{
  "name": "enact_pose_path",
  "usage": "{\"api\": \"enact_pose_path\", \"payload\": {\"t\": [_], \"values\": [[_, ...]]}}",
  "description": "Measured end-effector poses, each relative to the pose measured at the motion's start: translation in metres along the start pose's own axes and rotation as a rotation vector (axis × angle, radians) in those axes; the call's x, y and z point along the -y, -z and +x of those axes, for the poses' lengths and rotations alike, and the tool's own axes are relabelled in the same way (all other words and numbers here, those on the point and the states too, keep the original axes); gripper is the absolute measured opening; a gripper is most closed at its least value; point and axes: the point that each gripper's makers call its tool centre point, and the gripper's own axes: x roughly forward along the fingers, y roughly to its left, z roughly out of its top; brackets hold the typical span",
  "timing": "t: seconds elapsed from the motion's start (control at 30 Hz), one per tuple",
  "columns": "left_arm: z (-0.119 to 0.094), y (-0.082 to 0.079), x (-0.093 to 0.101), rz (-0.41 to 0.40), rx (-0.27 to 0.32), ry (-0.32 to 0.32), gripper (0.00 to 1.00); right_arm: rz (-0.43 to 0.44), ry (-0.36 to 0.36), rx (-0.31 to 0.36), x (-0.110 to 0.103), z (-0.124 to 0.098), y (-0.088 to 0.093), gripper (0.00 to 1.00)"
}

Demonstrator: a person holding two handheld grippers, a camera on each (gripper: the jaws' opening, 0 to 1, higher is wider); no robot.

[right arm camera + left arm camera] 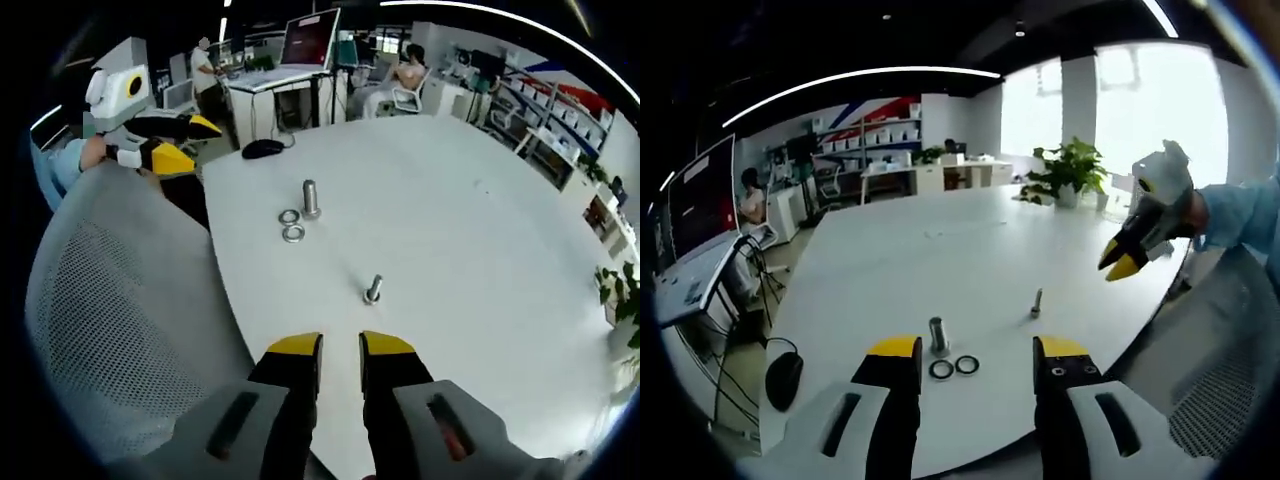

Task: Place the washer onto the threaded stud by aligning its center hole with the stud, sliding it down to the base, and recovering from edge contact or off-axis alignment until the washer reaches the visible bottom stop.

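- Left gripper (975,350): jaws apart, empty, above the near edge of the white table (940,250).
- Right gripper (340,348): jaws slightly apart, empty, over the table edge beside a mesh chair (120,300).
- Two washers (954,367) lie flat, touching, just beside the upright stud (938,334).
- A smaller bolt (1036,303) stands apart.
- No legible writing or labels.

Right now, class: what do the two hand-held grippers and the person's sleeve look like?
Both grippers match. The left gripper and the right gripper each have a pale grey body with dark slots and two black jaws tipped in yellow. The person's sleeve is light blue.
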Motion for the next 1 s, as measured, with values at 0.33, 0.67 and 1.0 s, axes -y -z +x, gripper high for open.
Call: {"api": "enact_pose_path", "payload": {"t": [0.33, 0.67, 1.0], "values": [[-0.001, 0.002, -0.001, 0.009, -0.007, -0.005, 0.48, 0.079, 0.074, 0.039, 0.0, -0.034, 0.012, 0.17], [0.0, 0.006, 0.005, 0.017, -0.028, 0.023, 0.47, 0.176, 0.154, 0.054, -0.004, -0.062, 0.037, 0.17], [0.002, 0.006, 0.006, 0.028, -0.033, 0.04, 0.44, 0.245, 0.208, 0.084, -0.004, -0.08, 0.05, 0.18]]}}
